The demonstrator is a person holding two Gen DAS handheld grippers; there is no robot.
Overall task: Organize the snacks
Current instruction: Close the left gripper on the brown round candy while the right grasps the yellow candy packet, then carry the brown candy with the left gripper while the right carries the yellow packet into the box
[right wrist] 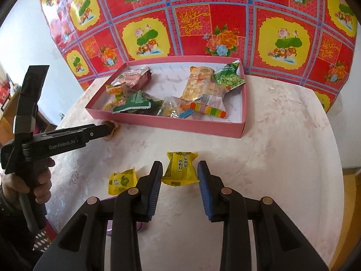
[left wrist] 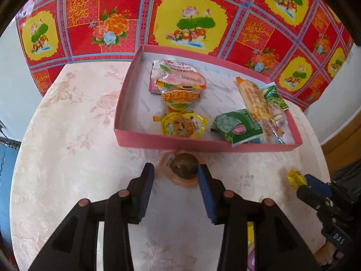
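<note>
A brown round sweet in a clear orange-edged wrapper (left wrist: 183, 168) lies on the table just in front of the pink box (left wrist: 203, 145). My left gripper (left wrist: 176, 171) stands open around its near side; the right pad touches its edge and the left pad is apart from it. In the right wrist view, my right gripper (right wrist: 180, 166) is shut on a yellow packet (right wrist: 180, 169) with its ends sticking out in front. The pink box (right wrist: 169, 124) holds several snack packets. The left gripper (right wrist: 108, 129) reaches the box's near left corner.
A second small yellow packet (right wrist: 121, 180) lies on the table left of my right gripper, with a purple item (right wrist: 140, 224) beneath the finger. A person's hand (right wrist: 38, 185) holds the left tool. The round table's edge (right wrist: 334, 158) curves off at the right. Red patterned cloth (left wrist: 191, 22) hangs behind.
</note>
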